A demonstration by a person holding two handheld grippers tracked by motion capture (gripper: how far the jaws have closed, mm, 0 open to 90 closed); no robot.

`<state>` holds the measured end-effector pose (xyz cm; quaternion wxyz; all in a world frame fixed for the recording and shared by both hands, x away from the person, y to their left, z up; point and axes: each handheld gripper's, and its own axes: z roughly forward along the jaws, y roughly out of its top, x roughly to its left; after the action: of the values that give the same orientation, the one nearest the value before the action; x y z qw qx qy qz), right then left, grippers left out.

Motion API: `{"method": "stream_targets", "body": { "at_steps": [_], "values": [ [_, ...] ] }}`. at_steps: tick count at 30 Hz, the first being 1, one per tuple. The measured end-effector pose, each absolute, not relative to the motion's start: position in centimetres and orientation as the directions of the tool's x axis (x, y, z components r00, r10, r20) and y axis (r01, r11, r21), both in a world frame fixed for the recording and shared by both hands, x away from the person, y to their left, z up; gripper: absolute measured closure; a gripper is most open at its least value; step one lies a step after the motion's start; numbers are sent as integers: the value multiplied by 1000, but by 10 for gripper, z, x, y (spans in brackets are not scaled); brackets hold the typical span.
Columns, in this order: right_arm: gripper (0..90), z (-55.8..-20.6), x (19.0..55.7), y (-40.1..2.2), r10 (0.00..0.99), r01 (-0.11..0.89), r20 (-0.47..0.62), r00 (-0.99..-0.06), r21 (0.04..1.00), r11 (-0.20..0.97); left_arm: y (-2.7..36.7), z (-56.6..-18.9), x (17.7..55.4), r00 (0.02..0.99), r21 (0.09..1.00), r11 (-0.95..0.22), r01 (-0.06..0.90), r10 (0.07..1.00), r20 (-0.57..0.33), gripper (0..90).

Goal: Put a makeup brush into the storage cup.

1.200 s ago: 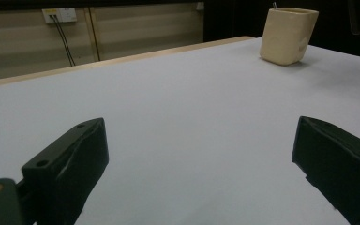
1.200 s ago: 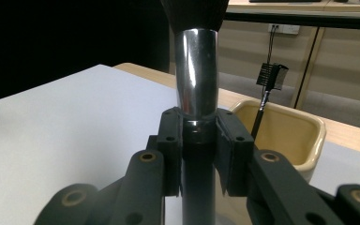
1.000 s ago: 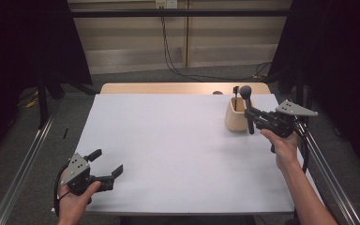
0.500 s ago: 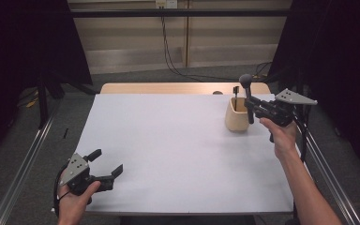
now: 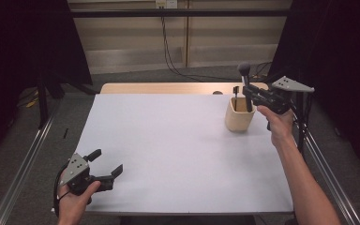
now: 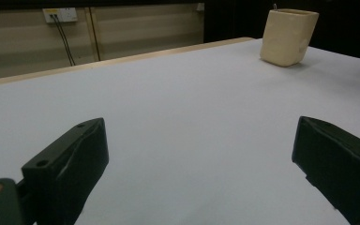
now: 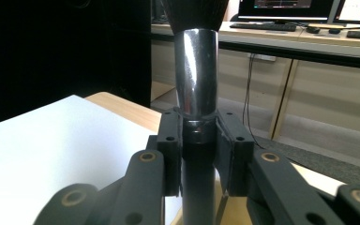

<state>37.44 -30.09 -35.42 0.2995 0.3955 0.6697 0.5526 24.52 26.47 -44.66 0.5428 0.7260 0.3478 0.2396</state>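
Observation:
My right gripper [image 5: 248, 93] is shut on a make-up brush [image 5: 244, 70] with a dark bristle head, a chrome ferrule [image 7: 196, 70] and a black handle, held upright. The pads [image 7: 171, 140] clamp just below the ferrule. The brush hangs over a beige cup [image 5: 239, 121] at the table's far right; its lower end overlaps the cup's mouth, and I cannot tell if it is inside. A thin dark item [image 5: 236, 89] sticks up from the cup. My left gripper [image 5: 107, 161] is open near the front left corner, nothing between its jaws. The cup [image 6: 288, 36] also appears far off in the left gripper view.
A white sheet [image 5: 168, 140] covers the table, with a bare wooden strip [image 5: 159, 88] along the far edge. Metal rails [image 5: 23, 168] run along both sides on the floor. Cables [image 5: 168, 56] hang at the back wall. A small dark spot [image 5: 217, 92] sits on the far strip.
My right gripper has risen with the brush, lifting the bristle head higher above the cup. The left gripper has stayed put.

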Motion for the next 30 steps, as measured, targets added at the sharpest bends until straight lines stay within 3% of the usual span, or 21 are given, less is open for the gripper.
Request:
{"method": "stream_targets", "body": {
  "at_steps": [13,30],
  "values": [
    [740,-353,401,-293,893,216,18,-450,972,90,266,-447,245,643,955,-166,245,765,-32,40],
    [741,-371,406,-297,902,234,3,-432,966,108,267,-447,246,640,956,-161,246,767,-35,41]
  ]
}}
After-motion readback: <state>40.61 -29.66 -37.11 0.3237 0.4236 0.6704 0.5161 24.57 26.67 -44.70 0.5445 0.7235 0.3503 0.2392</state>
